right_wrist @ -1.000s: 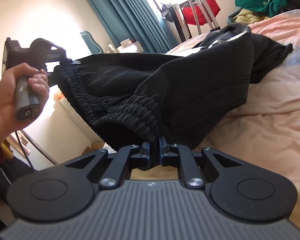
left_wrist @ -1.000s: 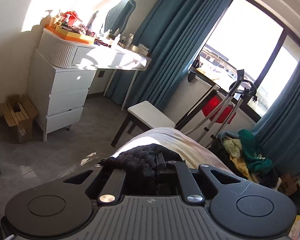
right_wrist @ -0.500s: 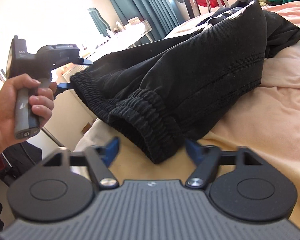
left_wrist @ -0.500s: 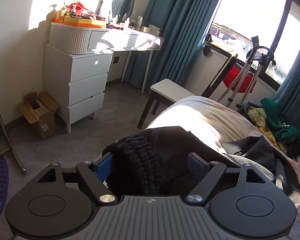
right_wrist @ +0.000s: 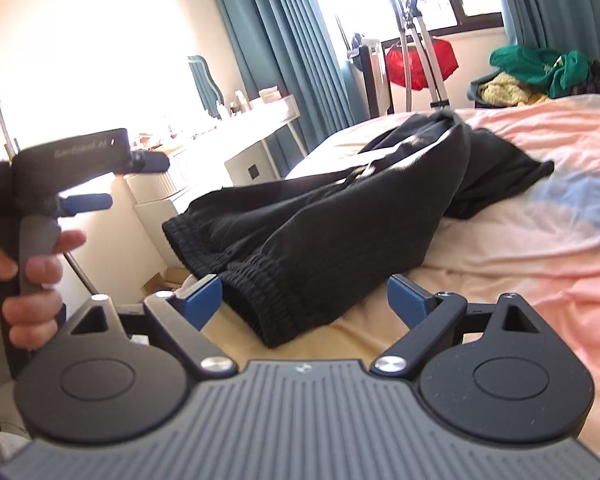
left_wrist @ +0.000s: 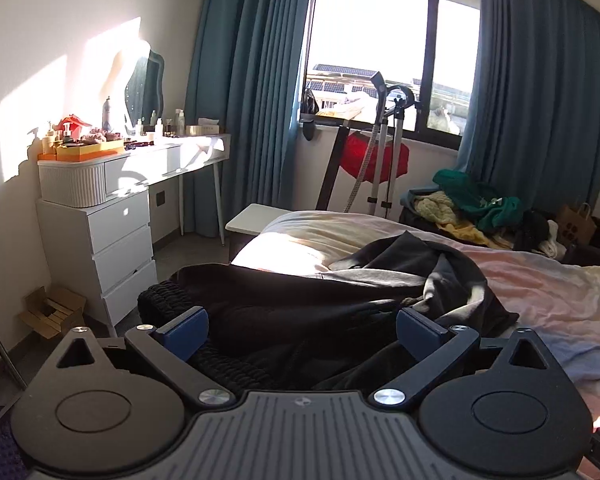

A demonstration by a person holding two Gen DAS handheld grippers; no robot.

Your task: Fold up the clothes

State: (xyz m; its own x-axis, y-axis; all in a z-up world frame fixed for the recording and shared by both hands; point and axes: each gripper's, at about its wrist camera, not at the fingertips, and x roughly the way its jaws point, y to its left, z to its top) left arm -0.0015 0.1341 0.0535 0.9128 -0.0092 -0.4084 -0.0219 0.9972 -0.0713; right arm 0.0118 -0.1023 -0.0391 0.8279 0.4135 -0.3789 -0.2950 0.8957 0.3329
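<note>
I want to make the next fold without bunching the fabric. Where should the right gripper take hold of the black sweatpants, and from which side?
Probably the ribbed cuff of the black sweatpants, approached from the bed's near edge. It lies directly ahead of the open right gripper, thick and raised off the sheet, with its open end facing the gripper, so a low forward approach should catch both layers.

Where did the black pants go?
The black pants lie on the pink bed, just beyond the open right gripper in its view, with the ribbed waistband toward the bed's edge nearest the white drawers.
</note>
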